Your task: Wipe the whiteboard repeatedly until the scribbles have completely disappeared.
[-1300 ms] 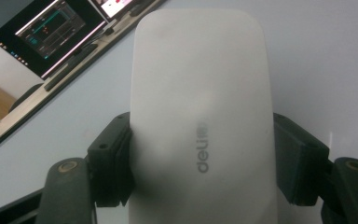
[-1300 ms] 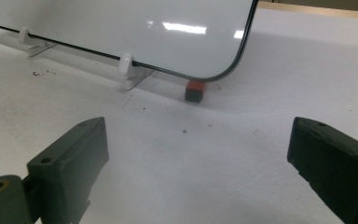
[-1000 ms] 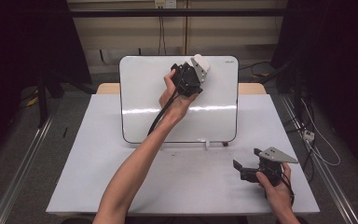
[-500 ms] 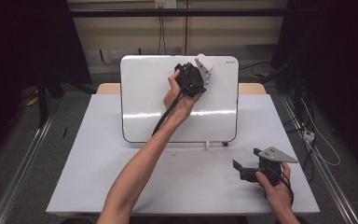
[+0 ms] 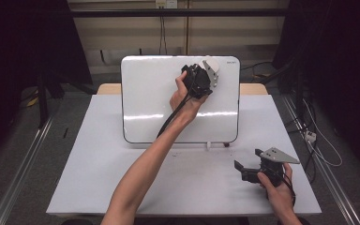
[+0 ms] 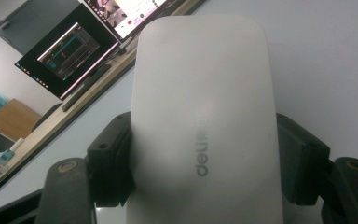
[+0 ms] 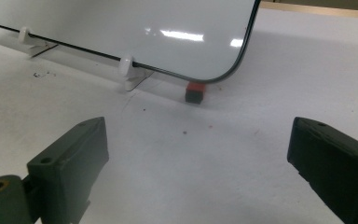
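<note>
Your left gripper [image 5: 205,75] is clamped on the white eraser [image 6: 205,121] and presses it against the upper right part of the whiteboard [image 5: 150,103]. Since a second ago it has slid a little to the right, toward the top corner, so the wiping seems close to the board's edge (the surface looks already clean). Your right gripper [image 5: 244,169] rests on the table [image 5: 98,178], jaws apart and holding nothing, unchanged.
</note>
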Demonstrator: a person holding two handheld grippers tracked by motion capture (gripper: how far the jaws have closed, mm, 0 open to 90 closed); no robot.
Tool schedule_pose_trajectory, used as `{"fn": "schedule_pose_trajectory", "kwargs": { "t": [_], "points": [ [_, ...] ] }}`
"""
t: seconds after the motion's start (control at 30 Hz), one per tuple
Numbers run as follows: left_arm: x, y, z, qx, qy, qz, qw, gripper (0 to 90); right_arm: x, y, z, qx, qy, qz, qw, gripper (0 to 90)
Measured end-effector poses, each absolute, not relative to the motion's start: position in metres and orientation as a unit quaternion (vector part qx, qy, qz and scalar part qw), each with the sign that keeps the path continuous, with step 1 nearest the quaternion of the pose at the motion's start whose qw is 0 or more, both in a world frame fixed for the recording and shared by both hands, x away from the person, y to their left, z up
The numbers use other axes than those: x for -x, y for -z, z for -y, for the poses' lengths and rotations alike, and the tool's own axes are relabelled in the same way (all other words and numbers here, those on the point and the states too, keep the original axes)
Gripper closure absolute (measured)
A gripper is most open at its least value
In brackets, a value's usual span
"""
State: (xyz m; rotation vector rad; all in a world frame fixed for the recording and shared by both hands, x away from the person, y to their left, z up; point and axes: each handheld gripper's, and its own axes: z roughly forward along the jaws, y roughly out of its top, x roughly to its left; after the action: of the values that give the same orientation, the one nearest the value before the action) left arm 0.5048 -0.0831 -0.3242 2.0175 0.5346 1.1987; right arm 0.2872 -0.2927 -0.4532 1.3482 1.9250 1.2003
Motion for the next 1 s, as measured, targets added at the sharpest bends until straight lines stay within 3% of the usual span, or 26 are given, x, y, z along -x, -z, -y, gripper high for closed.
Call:
{"fn": "schedule_pose_trajectory", "kwargs": {
  "t": [0.4, 0.63, 0.77, 1.0],
  "points": [
    [-0.484, 0.34, 0.124, -0.838, -0.433, -0.096, 0.318, 31.0, -0.286, 0.453, 0.294, -0.494, -0.443, -0.705, 0.25, 5.4],
    [-0.475, 0.348, 0.117, -0.852, -0.401, -0.088, 0.324, 31.0, -0.285, 0.453, 0.295, -0.494, -0.442, -0.705, 0.251, 5.4],
    [-0.472, 0.352, 0.103, -0.856, -0.331, -0.108, 0.382, 31.1, -0.285, 0.453, 0.294, -0.493, -0.443, -0.705, 0.253, 5.4],
    [-0.466, 0.354, 0.079, -0.844, -0.3, -0.133, 0.425, 31.1, -0.289, 0.452, 0.288, -0.491, -0.441, -0.709, 0.249, 5.4]
  ]
}}
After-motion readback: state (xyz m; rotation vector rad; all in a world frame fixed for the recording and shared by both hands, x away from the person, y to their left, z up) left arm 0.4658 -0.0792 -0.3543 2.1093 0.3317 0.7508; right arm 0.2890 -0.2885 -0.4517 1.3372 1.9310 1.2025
